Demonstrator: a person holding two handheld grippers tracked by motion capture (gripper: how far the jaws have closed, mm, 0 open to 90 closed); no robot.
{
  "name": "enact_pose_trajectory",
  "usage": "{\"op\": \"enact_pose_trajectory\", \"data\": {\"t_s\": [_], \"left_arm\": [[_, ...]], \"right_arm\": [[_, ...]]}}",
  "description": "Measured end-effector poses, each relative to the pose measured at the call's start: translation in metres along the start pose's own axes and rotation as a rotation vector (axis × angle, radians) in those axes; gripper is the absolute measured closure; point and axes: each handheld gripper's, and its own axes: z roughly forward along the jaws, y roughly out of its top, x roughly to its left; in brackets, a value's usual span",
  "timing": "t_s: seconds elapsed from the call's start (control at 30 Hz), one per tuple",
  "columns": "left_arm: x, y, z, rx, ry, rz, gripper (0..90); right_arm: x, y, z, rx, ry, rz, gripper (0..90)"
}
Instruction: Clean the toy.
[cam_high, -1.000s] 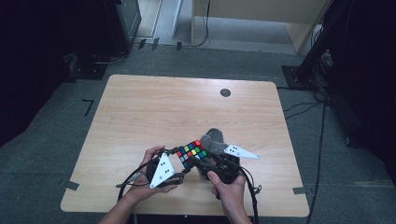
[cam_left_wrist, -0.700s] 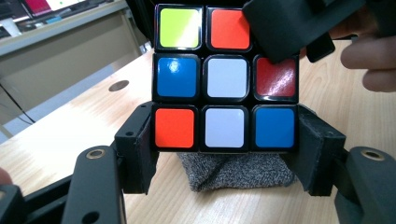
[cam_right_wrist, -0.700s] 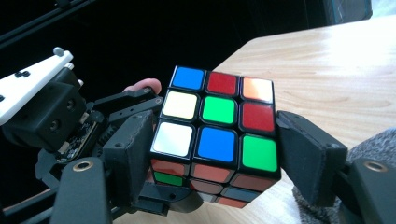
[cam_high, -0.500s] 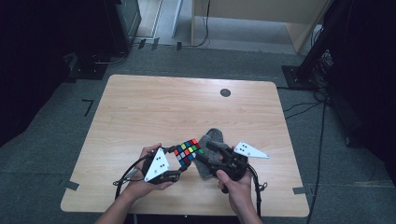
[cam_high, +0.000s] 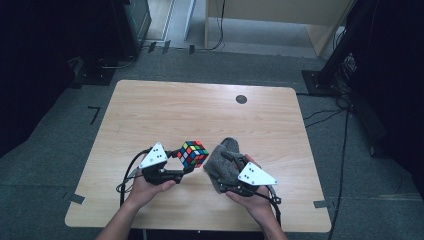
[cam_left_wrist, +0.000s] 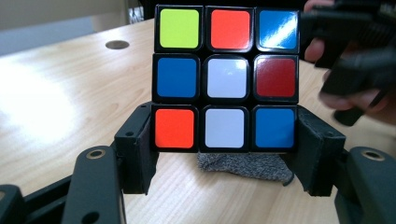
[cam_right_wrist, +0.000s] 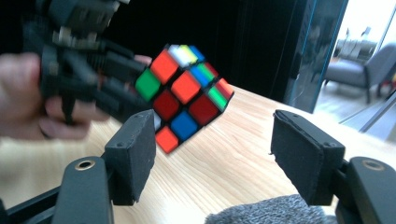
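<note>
Surface: pale wooden table (cam_high: 150, 115) with rounded corners, standing on grey carpet; a small dark round hole (cam_high: 241, 99) sits near its far edge.
Cube: multicoloured 3x3 puzzle cube (cam_high: 192, 153), lifted clear of the tabletop, over the near middle of the table.
Left gripper (cam_high: 184, 161): its black jaws clamp the cube's lowest row from both sides; in the left gripper view the pads (cam_left_wrist: 140, 140) press flat against that row.
Facing side: yellow-green, orange, blue on top; blue, white, dark red; orange, white, blue at the bottom.
Cloth: grey knitted cloth (cam_high: 223, 160), crumpled on the table just right of the cube.
Right gripper (cam_high: 227, 175): at the cloth's near edge, jaws standing apart with nothing between them, the cloth just below them in the right gripper view.
</note>
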Motion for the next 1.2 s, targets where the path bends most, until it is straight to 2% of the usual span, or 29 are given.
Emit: {"op": "enact_pose_trajectory", "data": {"t_s": [0.03, 0.07, 0.1, 0.13, 0.17, 0.2, 0.23, 0.27, 0.33, 0.43, 0.5, 0.6, 0.7, 0.77, 0.83, 0.87, 0.93, 0.97, 1.03, 1.13, 1.2], "left_arm": [[0.001, 0.001, -0.001, 0.009, -0.012, -0.015, 34.4], [0.001, 0.001, -0.001, 0.009, -0.012, -0.015, 34.3], [0.002, 0.002, -0.001, 0.012, -0.015, -0.029, 34.3], [0.003, 0.004, -0.002, 0.019, -0.021, -0.044, 34.3], [0.004, 0.005, -0.001, 0.028, -0.027, -0.059, 34.3], [0.003, 0.006, -0.001, 0.041, -0.028, -0.067, 34.3], [0.003, 0.006, -0.001, 0.041, -0.028, -0.067, 34.3], [0.002, 0.008, -0.001, 0.053, -0.036, -0.075, 34.3], [0.001, 0.009, 0.000, 0.062, -0.048, -0.082, 34.3], [0.000, 0.010, 0.002, 0.078, -0.076, -0.108, 34.3], [-0.002, 0.012, 0.003, 0.092, -0.085, -0.122, 34.3], [-0.003, 0.013, 0.005, 0.100, -0.108, -0.157, 34.3], [-0.004, 0.014, 0.006, 0.115, -0.119, -0.161, 34.3], [-0.006, 0.015, 0.008, 0.131, -0.149, -0.173, 34.3], [-0.006, 0.015, 0.008, 0.138, -0.161, -0.175, 34.2], [-0.008, 0.016, 0.010, 0.152, -0.185, -0.179, 34.2], [-0.009, 0.016, 0.011, 0.159, -0.196, -0.179, 34.2], [-0.011, 0.016, 0.012, 0.171, -0.219, -0.181, 34.1], [-0.010, 0.016, 0.012, 0.173, -0.218, -0.181, 34.0], [-0.010, 0.016, 0.011, 0.159, -0.229, -0.169, 32.8], [-0.010, 0.016, 0.010, 0.149, -0.246, -0.143, 30.1]], "right_arm": [[0.002, -0.002, 0.001, 0.000, -0.003, -0.022, 30.6], [0.002, -0.002, 0.001, 0.000, -0.003, -0.022, 30.6], [0.004, -0.004, 0.002, 0.001, -0.005, -0.049, 30.4], [0.006, -0.007, 0.004, 0.006, -0.007, -0.105, 29.4], [0.006, -0.007, 0.004, 0.006, -0.007, -0.105, 29.4], [0.009, -0.010, 0.006, 0.008, -0.009, -0.140, 29.0], [0.009, -0.010, 0.006, 0.008, -0.009, -0.140, 29.0], [0.011, -0.012, 0.008, 0.005, -0.010, -0.167, 28.9], [0.013, -0.013, 0.009, 0.001, -0.015, -0.191, 27.7], [0.017, -0.014, 0.010, -0.001, -0.036, -0.231, 22.1], [0.020, -0.014, 0.012, -0.008, -0.059, -0.265, 21.8], [0.024, -0.013, 0.013, -0.013, -0.065, -0.301, 21.5], [0.027, -0.013, 0.014, -0.014, -0.077, -0.333, 21.9], [0.027, -0.014, 0.014, -0.010, -0.078, -0.349, 22.7], [0.029, -0.015, 0.015, -0.005, -0.074, -0.369, 23.8], [0.029, -0.015, 0.016, -0.002, -0.076, -0.380, 24.4], [0.030, -0.015, 0.016, 0.001, -0.076, -0.390, 24.9], [0.032, -0.016, 0.017, 0.006, -0.085, -0.411, 29.6], [0.032, -0.017, 0.017, 0.007, -0.091, -0.438, 32.0], [0.033, -0.017, 0.016, 0.006, -0.090, -0.448, 34.0], [0.032, -0.015, 0.015, 0.010, -0.089, -0.431, 34.1]]}}
